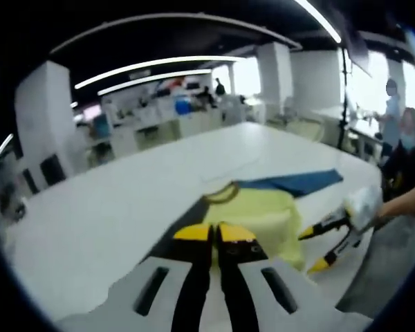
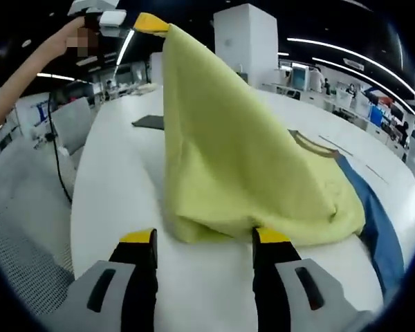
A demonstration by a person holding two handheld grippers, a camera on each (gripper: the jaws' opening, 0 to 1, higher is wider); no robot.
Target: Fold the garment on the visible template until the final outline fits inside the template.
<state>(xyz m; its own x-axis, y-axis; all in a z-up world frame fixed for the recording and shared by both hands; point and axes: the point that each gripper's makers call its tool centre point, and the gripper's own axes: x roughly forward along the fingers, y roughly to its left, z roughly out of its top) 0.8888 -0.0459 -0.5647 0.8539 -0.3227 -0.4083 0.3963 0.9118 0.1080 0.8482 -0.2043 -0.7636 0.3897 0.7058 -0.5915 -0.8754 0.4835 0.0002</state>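
Note:
A yellow garment [image 2: 249,166] is pulled up into a tent over the white table [image 2: 117,180]. Its lower part rests on a blue template [image 2: 380,232]. My left gripper [image 2: 151,24], held by a hand at the top left of the right gripper view, is shut on the garment's raised corner. In the left gripper view its jaws [image 1: 215,232] stand together, with the garment [image 1: 266,211], its dark collar [image 1: 221,194] and the blue template [image 1: 301,181] beyond. My right gripper [image 2: 205,237] is open at the garment's near edge, holding nothing. The right gripper [image 1: 312,250] also comes in from the right.
A dark flat piece [image 2: 149,122] lies on the table behind the garment. The table's edge curves along the left, with a chair [image 2: 72,121] and a cable beside it. People [image 1: 401,145] and a stand [image 1: 344,97] are past the table's far side.

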